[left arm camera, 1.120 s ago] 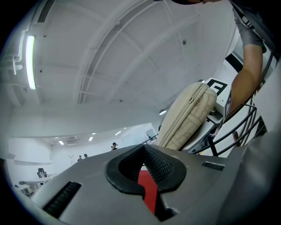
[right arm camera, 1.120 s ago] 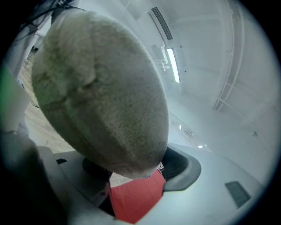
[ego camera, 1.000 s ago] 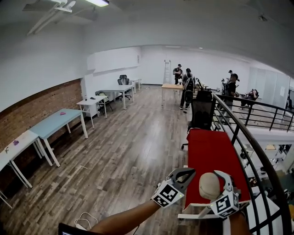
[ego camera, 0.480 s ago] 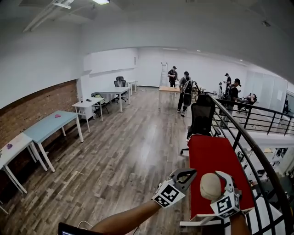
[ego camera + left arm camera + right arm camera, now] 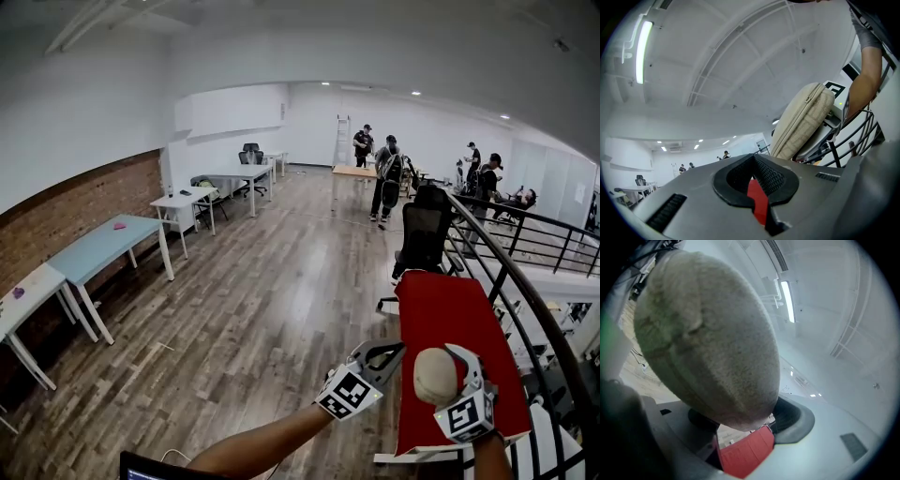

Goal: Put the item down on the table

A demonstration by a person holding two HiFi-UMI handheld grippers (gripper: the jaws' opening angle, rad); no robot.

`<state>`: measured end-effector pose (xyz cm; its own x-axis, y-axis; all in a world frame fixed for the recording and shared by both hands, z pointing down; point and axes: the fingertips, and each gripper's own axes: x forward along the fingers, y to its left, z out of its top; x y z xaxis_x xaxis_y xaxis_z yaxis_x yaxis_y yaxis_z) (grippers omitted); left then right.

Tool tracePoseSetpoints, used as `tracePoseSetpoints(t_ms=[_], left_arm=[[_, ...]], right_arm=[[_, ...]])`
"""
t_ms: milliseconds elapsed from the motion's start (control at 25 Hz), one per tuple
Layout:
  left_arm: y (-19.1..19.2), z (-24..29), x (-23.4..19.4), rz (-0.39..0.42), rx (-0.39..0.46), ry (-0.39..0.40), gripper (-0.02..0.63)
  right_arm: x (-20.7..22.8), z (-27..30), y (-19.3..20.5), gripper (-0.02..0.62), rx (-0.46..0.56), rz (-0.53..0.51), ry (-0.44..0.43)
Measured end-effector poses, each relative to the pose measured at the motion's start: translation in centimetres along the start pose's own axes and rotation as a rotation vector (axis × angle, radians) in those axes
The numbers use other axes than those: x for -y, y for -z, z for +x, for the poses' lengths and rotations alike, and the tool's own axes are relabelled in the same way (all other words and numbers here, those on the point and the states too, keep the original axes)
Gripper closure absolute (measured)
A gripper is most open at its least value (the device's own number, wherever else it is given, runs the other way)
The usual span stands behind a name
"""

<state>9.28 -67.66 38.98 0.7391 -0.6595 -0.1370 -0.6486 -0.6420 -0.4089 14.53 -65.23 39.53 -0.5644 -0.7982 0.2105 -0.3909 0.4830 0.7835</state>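
The right tongs [image 5: 442, 362] are clenched on a beige padded pouch [image 5: 433, 377], which bulges out between the jaws and fills most of the right gripper view. From the left gripper view the pouch shows a stitched seam running along its edge, and it stands tilted against the white ceiling. It is held up in the tongs, not lying on anything. In the head view it sits over the near end of the red worktop [image 5: 450, 314], which stretches away toward 12 o'clock.

The left tongs [image 5: 394, 349] are at 9 o'clock from the pouch, just beside it and not touching it. Their jaws are closed tip to tip with nothing between them; only a sliver of red shows through the gap.

A black chair [image 5: 424, 234] stands at the far end of the red worktop. A dark curved railing [image 5: 525, 309] runs along at 3 o'clock. Several people [image 5: 386, 178] stand far off at 12 o'clock, and pale desks [image 5: 103, 246] line the brick wall at 9 o'clock.
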Motion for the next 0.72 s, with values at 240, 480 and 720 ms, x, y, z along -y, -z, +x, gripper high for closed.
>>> tracePoseSetpoints(t_ms=[240, 480, 720], left_arm=[[2.1, 3.6, -3.1, 0.016, -0.039, -0.012, 0.601], [2.3, 8.8, -4.8, 0.043, -0.043, -0.029, 0.601], [3.7, 12.7, -4.7, 0.053, -0.073, -0.026, 0.601]], right_arm=[[2.9, 4.7, 2.6, 0.305, 0.027, -0.001, -0.023], [6.5, 7.3, 5.3, 0.305, 0.063, -0.007, -0.035], [8.8, 8.7, 8.5, 0.305, 0.052, -0.074, -0.037]])
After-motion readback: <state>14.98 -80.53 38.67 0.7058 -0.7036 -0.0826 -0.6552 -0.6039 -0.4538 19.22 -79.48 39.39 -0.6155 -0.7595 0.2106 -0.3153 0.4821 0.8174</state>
